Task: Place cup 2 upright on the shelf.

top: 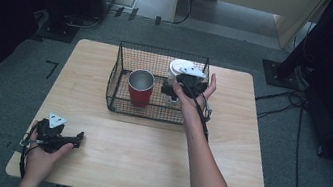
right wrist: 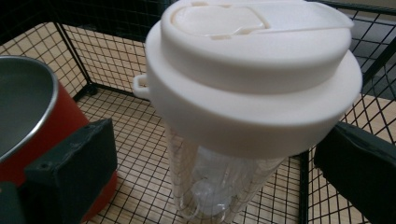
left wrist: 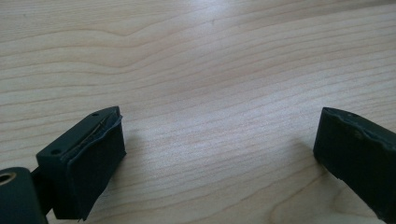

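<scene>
Right gripper (top: 181,87): you have it in the upper middle of the high view, inside the wire basket (top: 117,103); its jaws stand wide apart on either side of the clear bottle (right wrist: 219,182), with a gap on both sides, so nothing is clamped.
Left gripper (top: 71,138): yours lies low at the lower left of the high view on the wooden table (top: 144,156); in the left gripper view its jaws are spread wide over bare wood, holding nothing.
Clear bottle: upright in the basket's right half, white lid (right wrist: 252,70) on top, centre of the right gripper view.
Red cup (top: 140,88): upright in the basket's left half, just beside the bottle; at the left edge of the right gripper view it sits close behind your left-hand jaw.
Basket: upper centre of the table.
</scene>
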Available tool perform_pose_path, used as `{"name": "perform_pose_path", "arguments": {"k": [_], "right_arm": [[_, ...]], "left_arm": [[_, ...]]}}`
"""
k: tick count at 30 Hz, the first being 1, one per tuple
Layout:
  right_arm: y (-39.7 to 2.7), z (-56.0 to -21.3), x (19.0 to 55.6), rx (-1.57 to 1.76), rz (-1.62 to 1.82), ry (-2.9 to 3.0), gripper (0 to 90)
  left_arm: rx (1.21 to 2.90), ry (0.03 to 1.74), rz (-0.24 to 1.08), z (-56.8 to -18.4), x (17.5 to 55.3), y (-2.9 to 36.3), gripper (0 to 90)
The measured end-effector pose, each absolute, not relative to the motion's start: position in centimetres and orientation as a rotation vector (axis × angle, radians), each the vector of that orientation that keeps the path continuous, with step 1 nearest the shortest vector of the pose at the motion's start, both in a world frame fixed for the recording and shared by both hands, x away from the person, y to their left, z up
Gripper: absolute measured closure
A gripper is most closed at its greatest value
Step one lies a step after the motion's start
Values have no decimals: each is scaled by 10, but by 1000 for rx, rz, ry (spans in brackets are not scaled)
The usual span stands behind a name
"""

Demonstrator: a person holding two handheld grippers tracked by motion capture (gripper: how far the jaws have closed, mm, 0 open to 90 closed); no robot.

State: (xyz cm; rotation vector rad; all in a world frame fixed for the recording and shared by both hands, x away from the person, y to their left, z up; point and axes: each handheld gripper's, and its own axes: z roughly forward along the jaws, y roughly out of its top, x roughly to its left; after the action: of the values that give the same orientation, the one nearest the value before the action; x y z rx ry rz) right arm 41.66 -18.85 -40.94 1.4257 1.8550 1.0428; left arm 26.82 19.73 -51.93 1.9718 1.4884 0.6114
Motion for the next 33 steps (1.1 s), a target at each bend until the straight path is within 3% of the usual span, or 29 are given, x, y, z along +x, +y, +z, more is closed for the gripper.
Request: {"name": "perform_pose_path", "arguments": {"k": [33], "right_arm": [[-220, -406, 324, 1257, 1189, 1864, 1]], "left_arm": [[1972, 1488, 613, -519, 268, 197, 26]]}}
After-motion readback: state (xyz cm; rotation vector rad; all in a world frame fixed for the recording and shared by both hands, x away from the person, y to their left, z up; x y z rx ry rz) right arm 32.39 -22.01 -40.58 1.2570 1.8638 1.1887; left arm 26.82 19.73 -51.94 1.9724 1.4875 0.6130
